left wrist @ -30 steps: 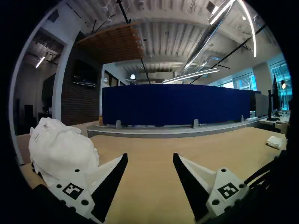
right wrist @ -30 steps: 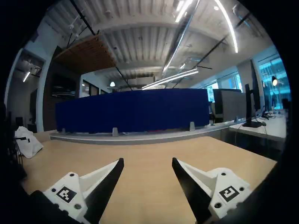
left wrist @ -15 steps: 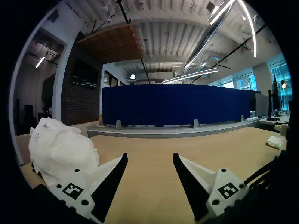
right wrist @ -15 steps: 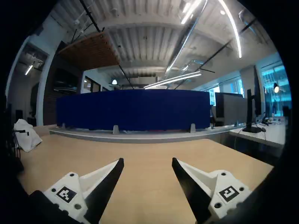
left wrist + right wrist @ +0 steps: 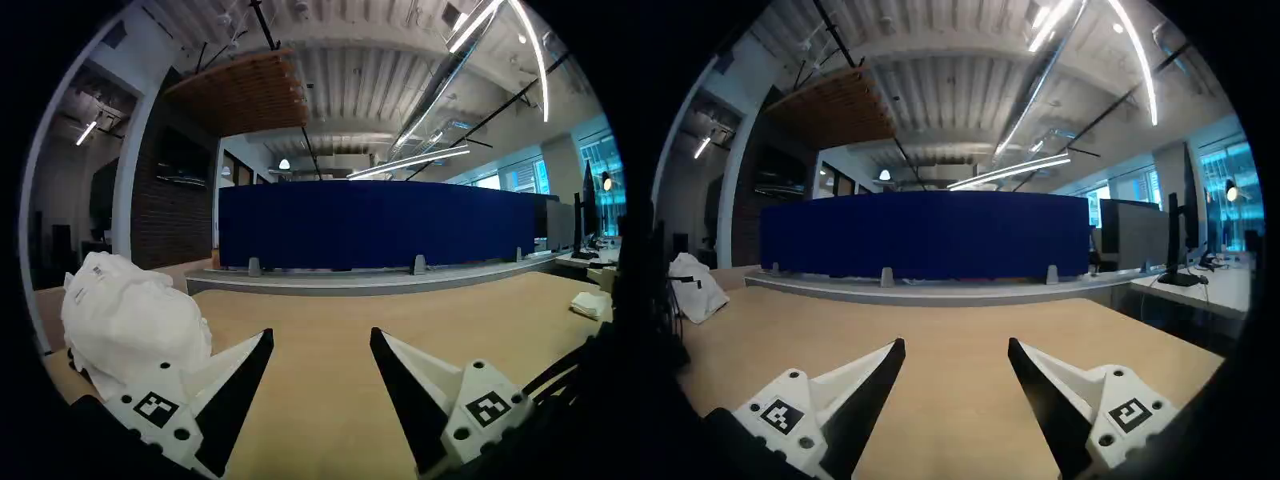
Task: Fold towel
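Here's the desk, a wide pale-wood surface stretching out ahead of both cameras, and behind it a long blue partition runs along its far edge on a grey base. The right gripper view has the same desk and the same blue partition.

Now the towel: a crumpled white heap sitting on the desk at the left of the left gripper view, unfolded, bunched up high. It sits right behind the left-hand finger of the left tongs (whether the finger actually touches the cloth, I cannot tell). Over in the right gripper view the towel shows as a small white bundle at the far left of the desk, well apart from the right tongs.

Both sets of tongs are spread wide with bare desk between the fingers, gripping nothing, and both hover low and level over the wood, pointing toward the partition.

Smaller items now. A monitor stands on a neighbouring white surface off to the right in the right gripper view. And at the right edge of the left gripper view, a folded white cloth lies flat on the desk, far from the heap.
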`<state>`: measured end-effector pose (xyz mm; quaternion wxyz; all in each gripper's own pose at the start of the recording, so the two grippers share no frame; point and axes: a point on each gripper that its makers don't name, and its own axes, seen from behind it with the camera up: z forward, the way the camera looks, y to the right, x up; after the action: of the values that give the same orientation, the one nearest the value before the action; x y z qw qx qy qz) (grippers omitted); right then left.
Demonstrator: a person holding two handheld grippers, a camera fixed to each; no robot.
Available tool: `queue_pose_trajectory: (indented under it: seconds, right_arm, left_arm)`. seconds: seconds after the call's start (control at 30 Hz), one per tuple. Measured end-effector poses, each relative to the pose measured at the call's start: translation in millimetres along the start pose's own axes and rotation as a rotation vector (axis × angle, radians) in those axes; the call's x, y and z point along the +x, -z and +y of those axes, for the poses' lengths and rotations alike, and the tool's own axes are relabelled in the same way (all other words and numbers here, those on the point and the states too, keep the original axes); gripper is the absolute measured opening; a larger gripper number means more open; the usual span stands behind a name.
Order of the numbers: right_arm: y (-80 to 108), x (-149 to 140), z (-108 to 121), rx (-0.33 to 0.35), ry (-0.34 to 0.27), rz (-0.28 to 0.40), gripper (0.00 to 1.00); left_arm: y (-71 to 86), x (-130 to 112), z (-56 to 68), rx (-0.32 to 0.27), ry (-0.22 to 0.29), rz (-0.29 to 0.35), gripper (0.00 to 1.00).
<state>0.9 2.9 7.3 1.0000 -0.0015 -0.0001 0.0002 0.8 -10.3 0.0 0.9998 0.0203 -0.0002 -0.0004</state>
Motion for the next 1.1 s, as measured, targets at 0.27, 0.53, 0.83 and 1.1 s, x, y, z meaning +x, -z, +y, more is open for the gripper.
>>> queue_pose_trajectory:
  seconds: [0.27,0.53,0.83,1.1]
  right_arm:
    - [0.5,-0.4,-0.2,0.0,0.0,0.0,1.0]
    - [0.8,-0.4,-0.8,0.0,0.0,0.0,1.0]
    - [1.6,-0.3,-1.0,0.0,0.0,0.0,1.0]
    - [2.4,0.1,-1.4,0.0,0.0,0.0,1.0]
  left_arm:
    - [-0.4,0.1,-0.2,0.0,0.0,0.0,0.89]
    - [-0.8,0.2,0.1,0.0,0.0,0.0,0.89]
    - [-0.7,0.0,-0.5,0.0,0.0,0.0,0.89]
    - [-1.7,-1.3,-1.7,0.0,0.001,0.0,0.89]
